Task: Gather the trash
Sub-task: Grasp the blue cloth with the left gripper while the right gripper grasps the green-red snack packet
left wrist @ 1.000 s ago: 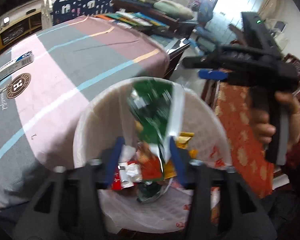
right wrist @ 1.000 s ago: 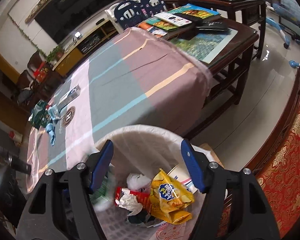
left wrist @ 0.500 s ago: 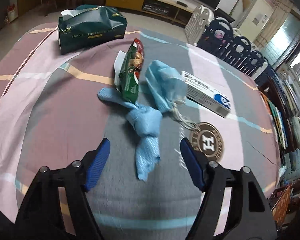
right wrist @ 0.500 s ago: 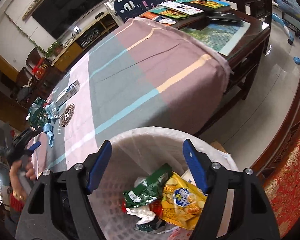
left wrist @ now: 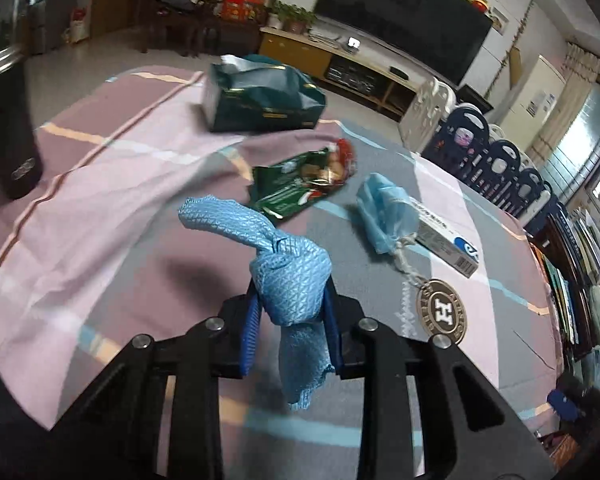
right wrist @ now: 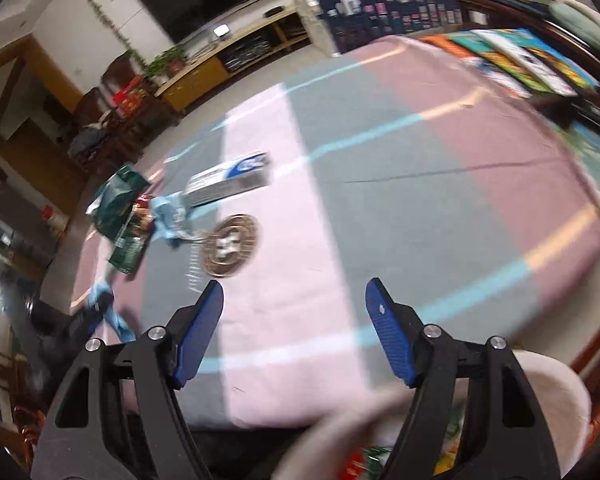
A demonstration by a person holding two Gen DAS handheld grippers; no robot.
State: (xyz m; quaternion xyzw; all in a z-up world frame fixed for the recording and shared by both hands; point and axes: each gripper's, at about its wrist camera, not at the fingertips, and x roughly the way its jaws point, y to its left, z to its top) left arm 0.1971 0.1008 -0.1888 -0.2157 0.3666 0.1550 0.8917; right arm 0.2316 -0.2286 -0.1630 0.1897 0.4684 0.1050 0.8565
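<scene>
Now the left gripper (left wrist: 290,320) is closing on the knotted blue cloth (left wrist: 288,280); the right gripper (right wrist: 294,320) gapes empty.

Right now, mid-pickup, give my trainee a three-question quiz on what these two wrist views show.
1. True or false: the right claw has a piece of trash between its fingers.
2. What is between the closing fingers of the left claw?
A. the green snack wrapper
B. the knotted blue cloth
C. the white and blue carton
3. Fill in: the crumpled blue face mask lies against the ____.

Key:
1. False: it is open above the striped tablecloth.
2. B.
3. White and blue carton.
</scene>
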